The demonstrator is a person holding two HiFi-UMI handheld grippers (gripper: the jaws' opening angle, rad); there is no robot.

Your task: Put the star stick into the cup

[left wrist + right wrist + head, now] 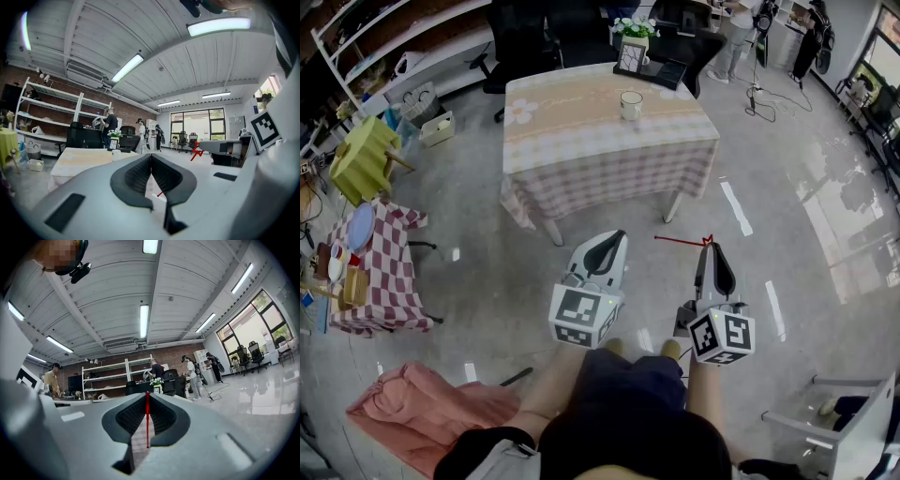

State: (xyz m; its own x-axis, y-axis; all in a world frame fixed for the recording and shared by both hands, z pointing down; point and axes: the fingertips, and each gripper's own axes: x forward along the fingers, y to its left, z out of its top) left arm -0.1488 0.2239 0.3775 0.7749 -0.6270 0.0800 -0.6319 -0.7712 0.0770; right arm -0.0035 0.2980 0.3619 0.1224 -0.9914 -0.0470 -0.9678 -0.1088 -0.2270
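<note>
Star stick (147, 427) clamped in right hand-held gripper (710, 247), jaws narrow, cup (631, 104) well apart ahead

No readable text, label, brand, number or sign on anything in any of the three views.

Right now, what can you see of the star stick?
The star stick is a thin, straight red rod with a small red star at one end; its material cannot be told. The right gripper is shut on it near the star end. It juts out sideways, roughly level, above the floor and short of the table. Nothing else touches it.
</note>
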